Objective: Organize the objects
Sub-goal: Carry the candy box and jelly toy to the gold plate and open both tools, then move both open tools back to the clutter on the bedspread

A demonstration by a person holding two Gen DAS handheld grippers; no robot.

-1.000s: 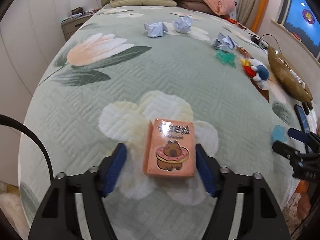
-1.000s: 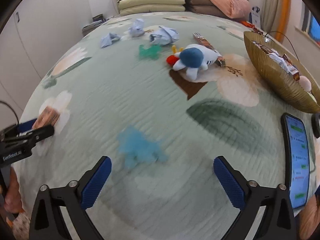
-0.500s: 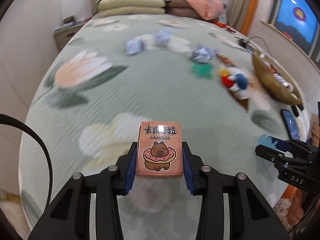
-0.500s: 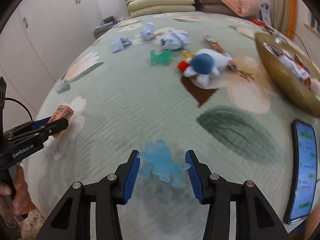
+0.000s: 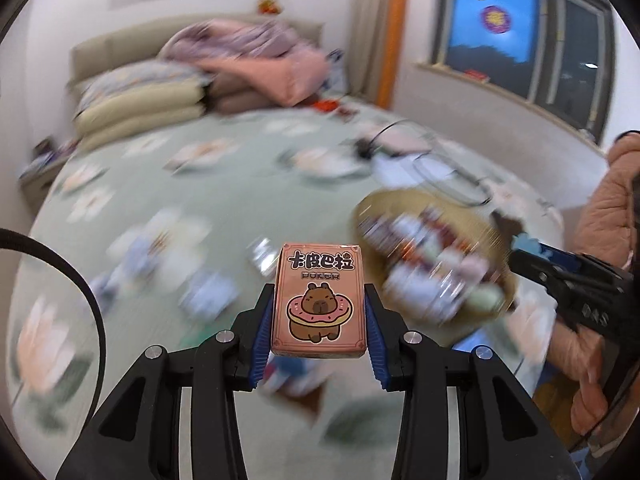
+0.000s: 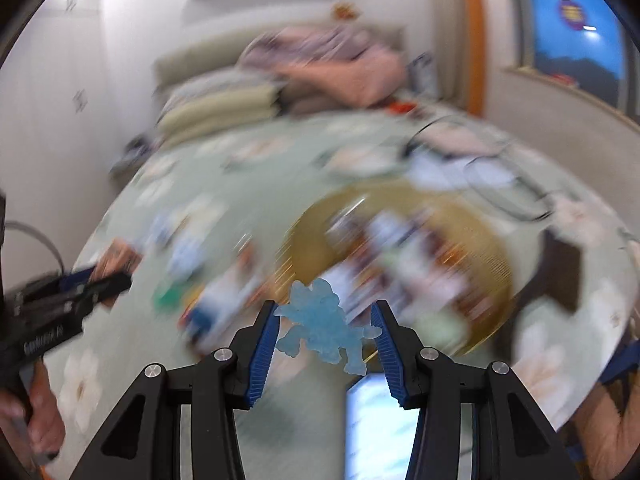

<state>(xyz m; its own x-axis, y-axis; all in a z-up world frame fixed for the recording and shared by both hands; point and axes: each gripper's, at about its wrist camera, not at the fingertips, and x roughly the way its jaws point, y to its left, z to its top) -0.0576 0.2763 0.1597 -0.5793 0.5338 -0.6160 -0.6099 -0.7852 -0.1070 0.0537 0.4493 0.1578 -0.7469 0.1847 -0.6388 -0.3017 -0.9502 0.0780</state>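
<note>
A: Left gripper [image 5: 319, 322] first. Jaws clamped on the long side edges of the pink rectangular card box with a capybara-in-a-doughnut print [image 5: 319, 300]; blue ribbed pads [image 5: 262, 338] flat against both sides. Box upright, face to camera, lifted clear of the bedspread.

B: Handling?

A: Probably light, stiff cardboard, likely film-wrapped given the sheen, so possibly slick. Side-edge hold suits it; squeezing the broad faces would risk denting.

B: Right gripper [image 6: 325, 330]?

A: Jaws closed on the pale blue translucent figure-shaped toy [image 6: 324, 326], pinched across its middle, limbs sticking out above and below the pads. Looks rubbery or jelly-like, light, apt to flex or twist in the grip. Held in the air too.

B: Beyond the jaws?

A: Heavy blur. Round gold woven bowl [image 6: 304, 240] ahead, already holding mixed small items, resting on the green floral quilted bedspread [image 5: 240, 184]. A lit phone [image 6: 372, 428] just below the right jaws. Bowl judged the likely drop point for both; gentle release advised.
</note>
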